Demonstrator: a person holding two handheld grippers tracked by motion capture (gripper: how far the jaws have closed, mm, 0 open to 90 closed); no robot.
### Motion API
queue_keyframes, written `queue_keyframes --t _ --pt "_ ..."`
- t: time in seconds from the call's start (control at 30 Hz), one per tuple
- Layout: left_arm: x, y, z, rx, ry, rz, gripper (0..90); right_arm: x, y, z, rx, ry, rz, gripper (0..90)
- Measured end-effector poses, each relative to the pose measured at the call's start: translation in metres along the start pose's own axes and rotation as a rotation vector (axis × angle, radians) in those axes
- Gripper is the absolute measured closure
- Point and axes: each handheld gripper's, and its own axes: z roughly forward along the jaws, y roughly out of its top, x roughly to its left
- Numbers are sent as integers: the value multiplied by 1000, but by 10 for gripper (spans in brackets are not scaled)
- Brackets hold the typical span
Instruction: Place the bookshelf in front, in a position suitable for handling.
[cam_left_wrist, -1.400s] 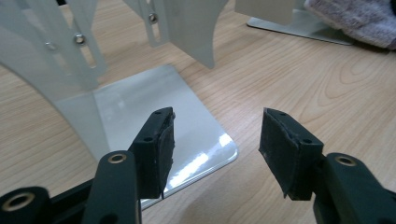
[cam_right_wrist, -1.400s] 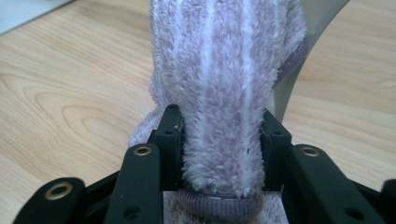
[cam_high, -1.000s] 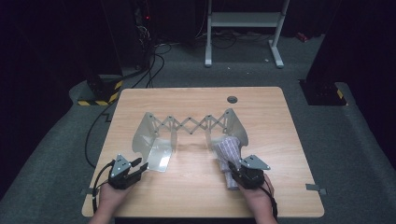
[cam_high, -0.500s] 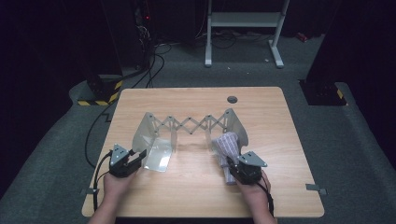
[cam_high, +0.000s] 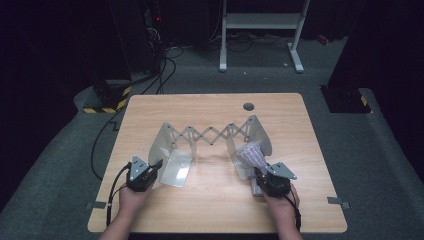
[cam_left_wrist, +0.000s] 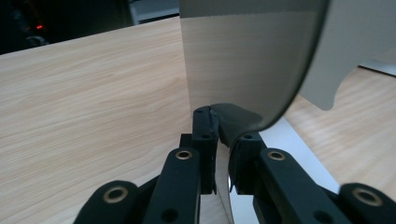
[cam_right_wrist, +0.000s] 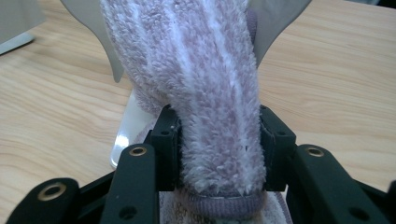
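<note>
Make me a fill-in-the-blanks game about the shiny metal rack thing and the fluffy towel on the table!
1. The left gripper pinches the rack's left ____ plate.
2. The right gripper squeezes a fluffy purple-and-white ____.
3. A zigzag ____ links the rack's two end plates.
4. Everything rests on a ____ table.

Missing words: metal; towel; lattice; wooden

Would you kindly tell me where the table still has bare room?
Free: the back strip behind the expanding metal rack, around the grommet hole, and the front middle between both claws. Crowded: the rack's end plates, where the folded towel sits.
</note>
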Motion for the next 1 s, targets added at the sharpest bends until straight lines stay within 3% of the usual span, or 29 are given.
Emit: queue_keyframes --t 0.07,0.17,0.33,0.47,0.6,0.63,0.87,1.0 --pt "-11 2 2 -3 -37 26 814 -7 -2 -1 1 -19 15 586" --pt "-20 3 3 -5 -61 54 808 -20 -6 -4 4 -51 45 587" --pt "-20 2 4 -13 -46 63 807 -28 -5 -10 -19 -57 66 606" --pt "-15 1 6 -15 -32 47 787 -18 5 -21 -84 -41 42 633" --pt "-13 -1 4 -5 -32 32 692 -8 21 -36 -169 -27 23 649" --pt "-13 -1 4 -3 -37 31 635 -5 26 -41 -192 -20 20 650" --pt "-17 -11 -7 28 -69 86 539 12 54 -69 -312 8 -14 650" --pt "-16 -14 -9 27 -66 88 527 28 72 -79 -369 63 -40 649"
